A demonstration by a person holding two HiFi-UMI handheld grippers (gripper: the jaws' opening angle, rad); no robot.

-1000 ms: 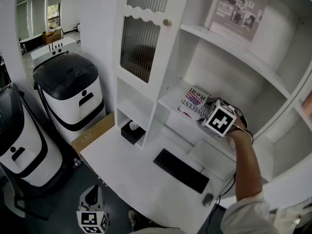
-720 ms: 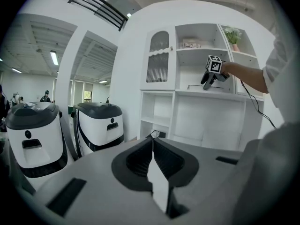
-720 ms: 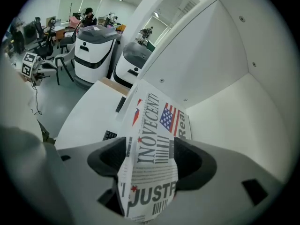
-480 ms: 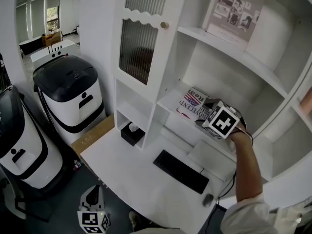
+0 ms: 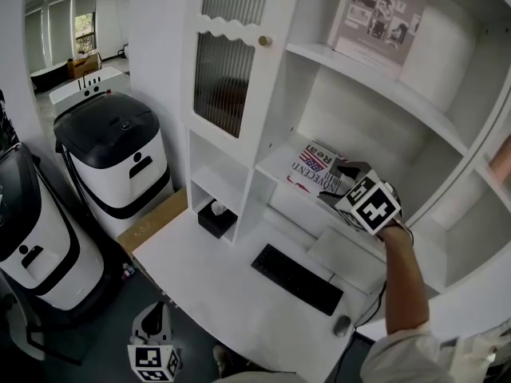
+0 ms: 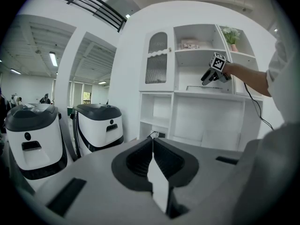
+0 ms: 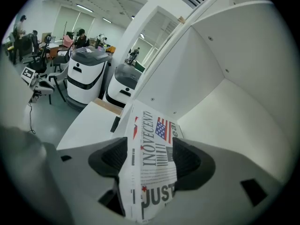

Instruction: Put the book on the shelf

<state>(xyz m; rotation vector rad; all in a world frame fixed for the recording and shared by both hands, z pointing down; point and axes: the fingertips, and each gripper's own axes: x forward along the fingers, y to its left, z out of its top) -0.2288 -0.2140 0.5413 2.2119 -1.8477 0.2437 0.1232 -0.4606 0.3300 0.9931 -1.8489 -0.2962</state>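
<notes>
The book [image 5: 313, 164] lies flat on the middle shelf [image 5: 275, 159], cover up, its far end well in over the board and its near end toward the shelf's front edge, under the right gripper [image 5: 339, 183]. Compared with a second ago the book has not shifted at all, while that gripper has lifted slightly, rolled and drawn a little toward the near right — so the two are no longer moving as one. In the right gripper view its fingers [image 7: 190, 161] stand wide on either side of the cover. They have just been closing a touch, with the book between them, but nothing shows the pads squeezing it; I read that as a released grasp. That suggests the placing itself is done and only the withdrawal remains, which should be a straight pull back and up so the fingers do not catch the near edge and drag the book off the board. The left gripper [image 6: 152, 140] takes no part — it hangs low at the near left, off the desk [image 5: 215, 270], its fingers clenched together on nothing.
</notes>
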